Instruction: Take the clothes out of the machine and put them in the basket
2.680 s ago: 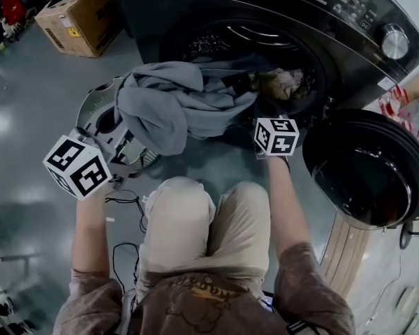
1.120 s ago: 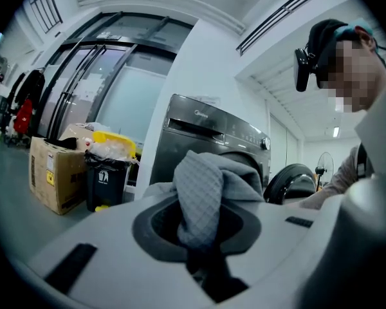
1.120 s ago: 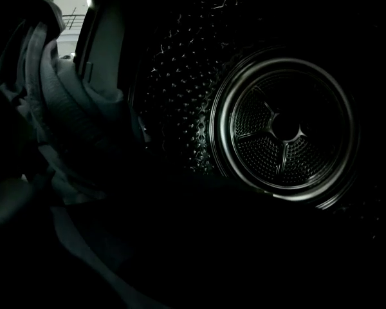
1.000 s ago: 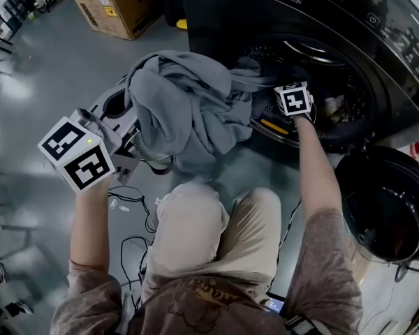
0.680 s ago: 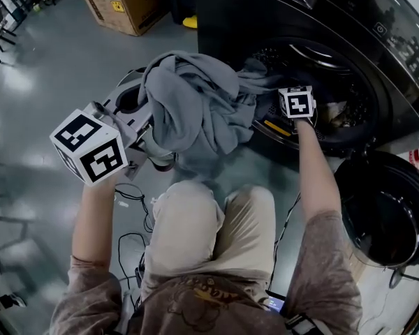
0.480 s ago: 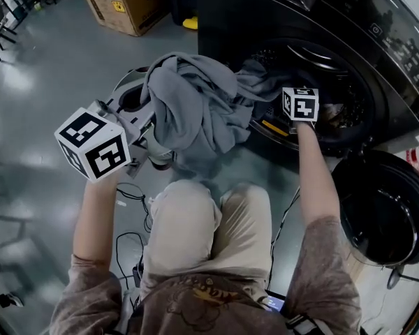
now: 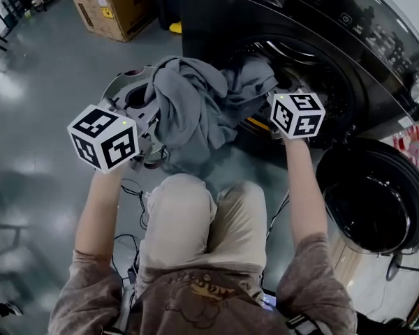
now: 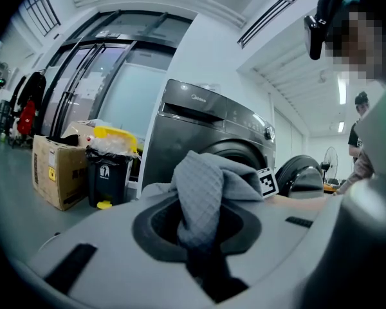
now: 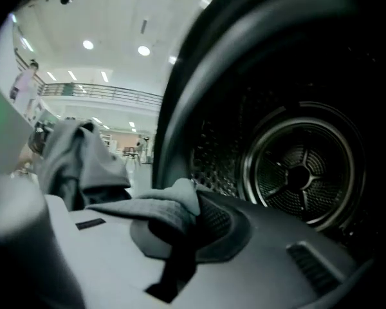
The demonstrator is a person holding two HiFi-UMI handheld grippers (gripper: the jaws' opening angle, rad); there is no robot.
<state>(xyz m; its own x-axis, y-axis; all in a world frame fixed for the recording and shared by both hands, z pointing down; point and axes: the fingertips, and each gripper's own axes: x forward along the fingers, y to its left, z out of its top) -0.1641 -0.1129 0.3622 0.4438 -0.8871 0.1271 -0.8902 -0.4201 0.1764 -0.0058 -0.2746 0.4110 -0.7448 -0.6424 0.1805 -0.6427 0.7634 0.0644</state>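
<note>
1. Grey waffle-knit cloth is what I have on both sides. The grey garment (image 7: 195, 107) hangs bunched between my two tools, out in front of the machine (image 7: 321, 40) and above the floor (image 7: 49, 82). One tail of it trails back toward the mouth of the drum (image 9: 302, 172).
2. The left hand-held gripper (image 8: 196, 250) has its jaws pressed in on a thick fold, which stands up out of the pinch in a hump.
3. The right hand-held gripper (image 9: 174, 253) has its jaws squeezed almost together on a thinner flap. As far as I can tell it is the same piece, held right at the drum opening.
4. I judge it soft and limp, bulky rather than heavy, and not at all fragile. The textured knit should sit firmly against the pads and not slide.
5. It will sag and swing. The loose tail could catch on the drum's rim or the open door (image 7: 373, 194), or drag on the floor.
6. The best holds are bunched folds several layers deep, never a single edge. Two holds well apart should keep the bulk up.
7. I see no basket in any view, so I would find it before letting go.
8. I cannot tell whether more clothes lie low in the drum.
</note>
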